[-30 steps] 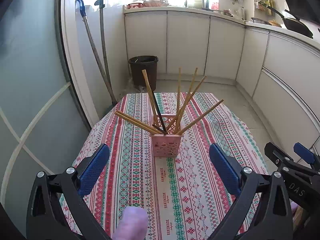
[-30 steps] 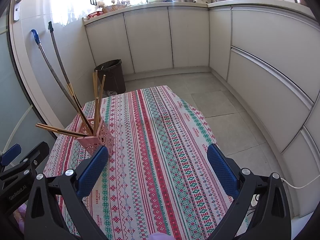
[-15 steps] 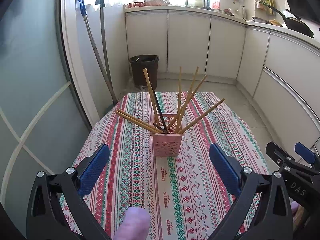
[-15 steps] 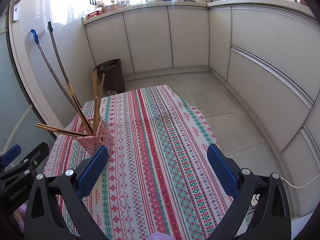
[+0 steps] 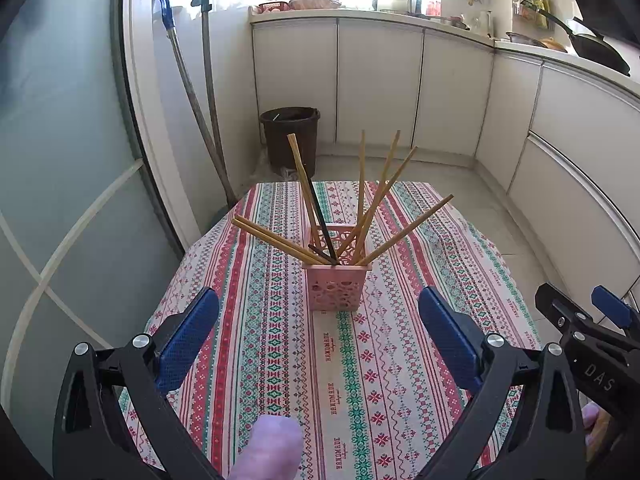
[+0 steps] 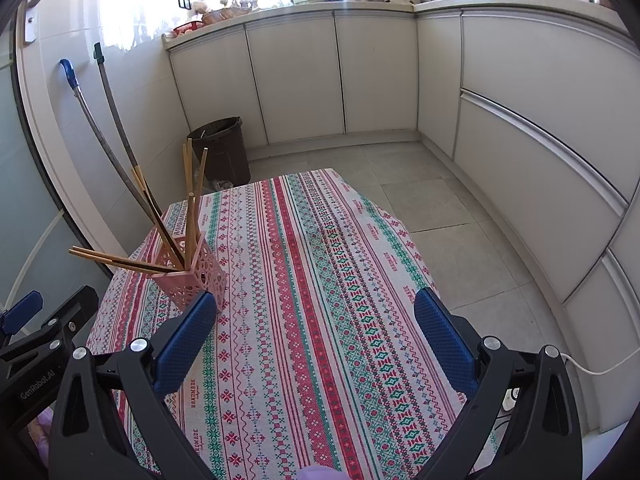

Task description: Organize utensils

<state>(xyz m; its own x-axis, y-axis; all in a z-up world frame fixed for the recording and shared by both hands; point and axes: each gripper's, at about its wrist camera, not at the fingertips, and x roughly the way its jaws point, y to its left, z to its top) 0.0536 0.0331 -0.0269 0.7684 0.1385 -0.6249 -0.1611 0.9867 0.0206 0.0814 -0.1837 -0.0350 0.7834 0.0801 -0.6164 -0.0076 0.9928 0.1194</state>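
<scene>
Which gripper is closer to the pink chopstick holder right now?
Left. The left gripper faces the pink chopstick holder straight ahead; the right gripper sits off to its right, aimed past it.

"HANDMADE" woven repeatedly in red along the striped tablecloth [image 5: 340,364] covering the worktop. "DAS" printed in white on the right hand-held gripper [image 5: 592,364], seen by the left wrist; "GenRobot.AI" on the left hand-held gripper [image 6: 40,376], seen by the right.

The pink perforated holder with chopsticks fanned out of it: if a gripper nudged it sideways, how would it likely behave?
The pink holder looks like thin perforated plastic, so probably light and easily slid on the tablecloth. The chopsticks lean far past its rim, so it seems top-heavy and apt to tip. They sit loose and would likely shift.
</scene>
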